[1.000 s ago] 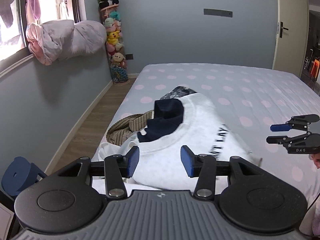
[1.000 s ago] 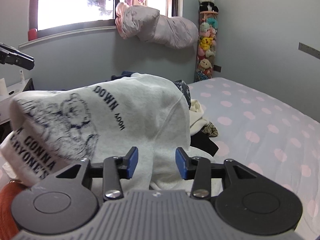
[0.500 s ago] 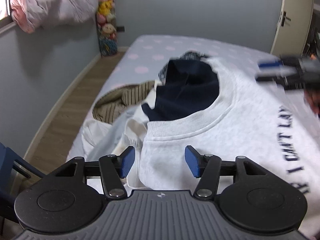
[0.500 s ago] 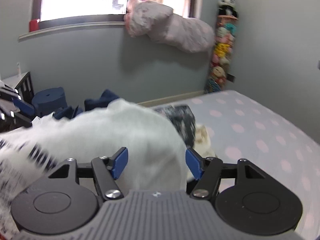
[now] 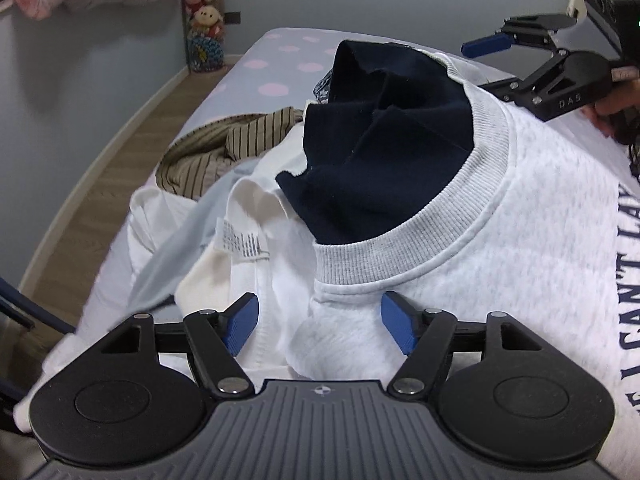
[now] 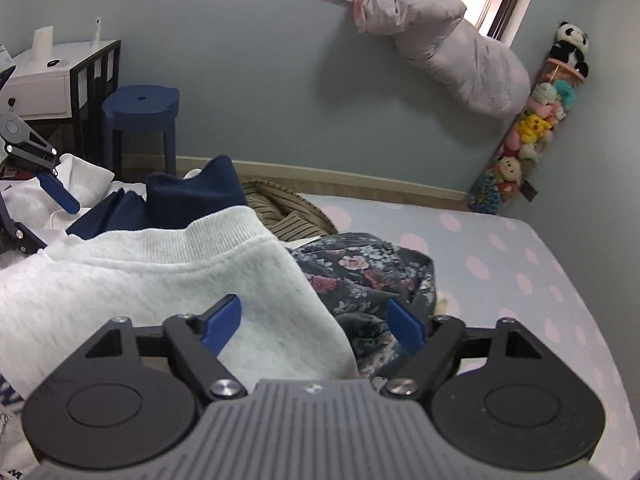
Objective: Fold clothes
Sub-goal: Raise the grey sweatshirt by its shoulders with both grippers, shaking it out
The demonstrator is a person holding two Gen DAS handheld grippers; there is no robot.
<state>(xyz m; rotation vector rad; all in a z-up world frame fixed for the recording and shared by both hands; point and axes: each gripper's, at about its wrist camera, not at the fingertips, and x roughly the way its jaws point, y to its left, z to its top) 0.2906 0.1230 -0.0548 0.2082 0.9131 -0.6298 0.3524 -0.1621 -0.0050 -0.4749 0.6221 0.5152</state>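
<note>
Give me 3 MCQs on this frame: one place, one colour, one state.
1. Where does the striped garment lie?
A. on the blue stool
B. on the bed behind the navy garment
C. on the windowsill

2. What colour is the collar of the sweatshirt?
A. light grey
B. red
C. black

3. How does the left gripper stand?
A. clamped on the navy garment
B. shut with nothing in it
C. apart, sweatshirt cloth between, unpinched

Key: 1 B, it lies on the bedspread beyond the navy cloth. 2 A, the ribbed neckband is pale grey. 3 C, the jaws are opening and the blue pads stand clear of the cloth.
</note>
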